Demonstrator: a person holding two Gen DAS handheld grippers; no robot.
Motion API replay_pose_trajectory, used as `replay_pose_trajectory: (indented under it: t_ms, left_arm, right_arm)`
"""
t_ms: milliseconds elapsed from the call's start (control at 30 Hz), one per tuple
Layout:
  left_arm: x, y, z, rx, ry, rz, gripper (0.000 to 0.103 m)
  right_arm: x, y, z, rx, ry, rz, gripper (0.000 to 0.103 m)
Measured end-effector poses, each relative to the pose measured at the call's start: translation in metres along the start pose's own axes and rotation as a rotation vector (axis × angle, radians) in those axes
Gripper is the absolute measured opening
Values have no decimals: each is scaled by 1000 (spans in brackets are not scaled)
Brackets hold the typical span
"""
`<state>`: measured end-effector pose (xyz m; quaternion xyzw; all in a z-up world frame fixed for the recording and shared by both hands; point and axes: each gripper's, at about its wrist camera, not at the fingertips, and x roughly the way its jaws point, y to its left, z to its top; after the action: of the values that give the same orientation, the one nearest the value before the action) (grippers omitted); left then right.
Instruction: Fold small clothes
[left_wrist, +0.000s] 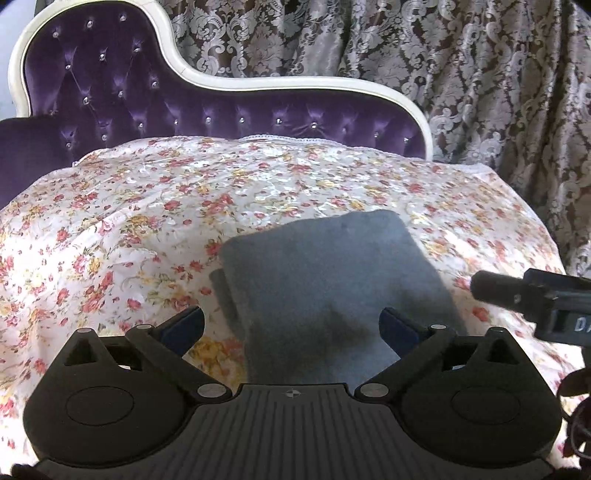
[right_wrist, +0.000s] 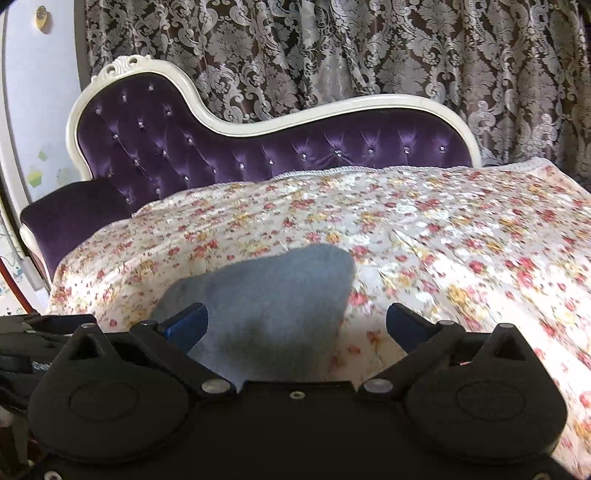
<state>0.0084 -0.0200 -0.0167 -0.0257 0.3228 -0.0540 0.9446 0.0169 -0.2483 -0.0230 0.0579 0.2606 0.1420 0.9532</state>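
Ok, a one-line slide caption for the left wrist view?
Left gripper open above a folded grey cloth on the floral bedspread, purple tufted headboard behind.

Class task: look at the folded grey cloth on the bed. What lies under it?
The folded grey cloth rests on the floral bedspread, which shows all around it. Whatever lies beneath the bedspread, and inside the cloth's folds, is covered.

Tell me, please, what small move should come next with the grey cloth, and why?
Probably draw both away: the grey cloth already lies folded on the floral cover, and the left hand-held gripper and right hand-held gripper stand open, holding nothing.
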Motion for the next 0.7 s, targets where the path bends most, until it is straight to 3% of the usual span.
replay_pose_trajectory:
  t_ms: [333, 567, 700]
  left_arm:
    - [-31, -20, -11, 46, 23, 61, 102]
    - [-53, -33, -18, 81, -6, 132, 102]
    - [-59, -37, -22, 82, 5, 128, 102]
  right_arm:
    - [-32, 4, -24, 63, 23, -35, 103]
    - [-53, -1, -36, 112, 30, -73, 103]
    - [-61, -1, -43, 137, 44, -61, 103]
